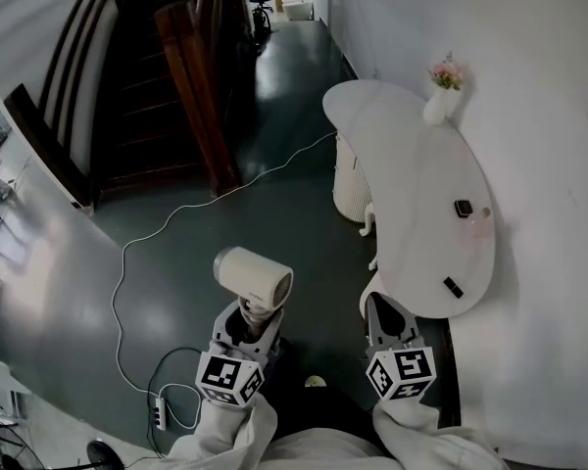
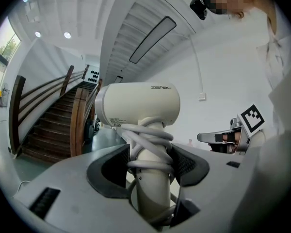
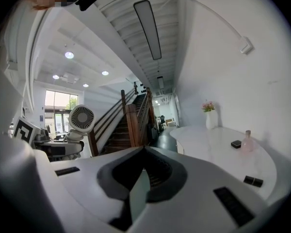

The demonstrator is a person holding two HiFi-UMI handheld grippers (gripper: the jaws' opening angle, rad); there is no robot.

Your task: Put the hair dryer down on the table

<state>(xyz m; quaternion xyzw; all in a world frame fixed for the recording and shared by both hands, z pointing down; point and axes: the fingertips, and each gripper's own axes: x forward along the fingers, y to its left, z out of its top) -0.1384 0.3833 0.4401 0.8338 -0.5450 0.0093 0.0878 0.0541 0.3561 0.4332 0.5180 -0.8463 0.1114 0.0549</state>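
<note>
A cream hair dryer (image 1: 254,276) stands upright in my left gripper (image 1: 243,333), its cord wound round the handle (image 2: 150,171). The left gripper (image 2: 149,168) is shut on that handle, with the dark pads (image 2: 112,171) pressing it from both sides. The dryer's body (image 2: 138,103) rises above the jaws. My right gripper (image 1: 382,313) hangs beside the near end of the white curved table (image 1: 412,164). In its own view the right gripper (image 3: 144,150) is shut with nothing in it. The hair dryer (image 3: 81,118) shows to its left, the table (image 3: 208,152) to its right.
On the table stand a white vase with pink flowers (image 1: 441,94), a small black box (image 1: 463,207), a pink bottle (image 1: 484,215) and a black item (image 1: 453,286). A white ribbed cylinder (image 1: 351,189) sits under the table. A white cable (image 1: 127,262) and power strip (image 1: 160,415) lie on the dark floor; a wooden staircase (image 1: 191,76) rises behind.
</note>
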